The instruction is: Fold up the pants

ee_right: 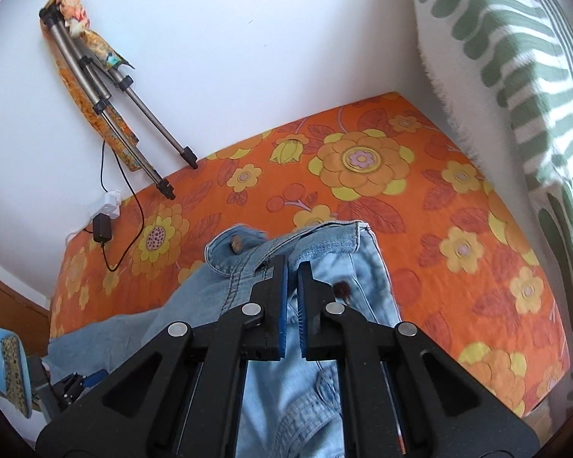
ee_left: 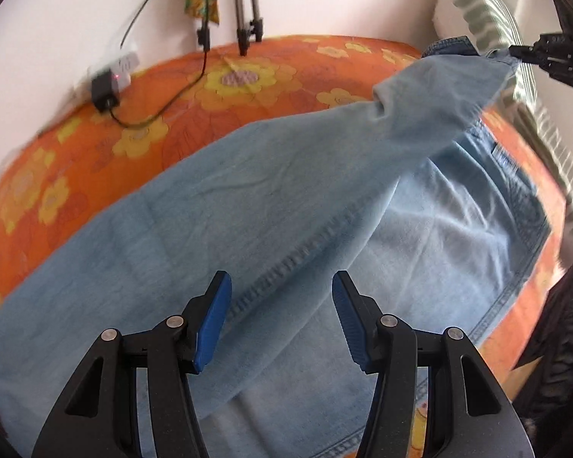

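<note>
both grippers over the pants point(ee_left: 271, 206): right gripper point(ee_right: 292, 267) pinches waistband, left gripper point(ee_left: 282, 286) half-open above.

no readable text, pants label blurred

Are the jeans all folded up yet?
Not yet. Done: the jeans are spread on the orange flowery cover. In hand: the right gripper, jaws shut, lifts the waistband. The left gripper is open above the cloth. Every fold is left.

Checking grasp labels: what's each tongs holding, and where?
Right tongs shut on the jeans at the waistband, lifting it. Left tongs open above the jeans, holding nothing.
</note>
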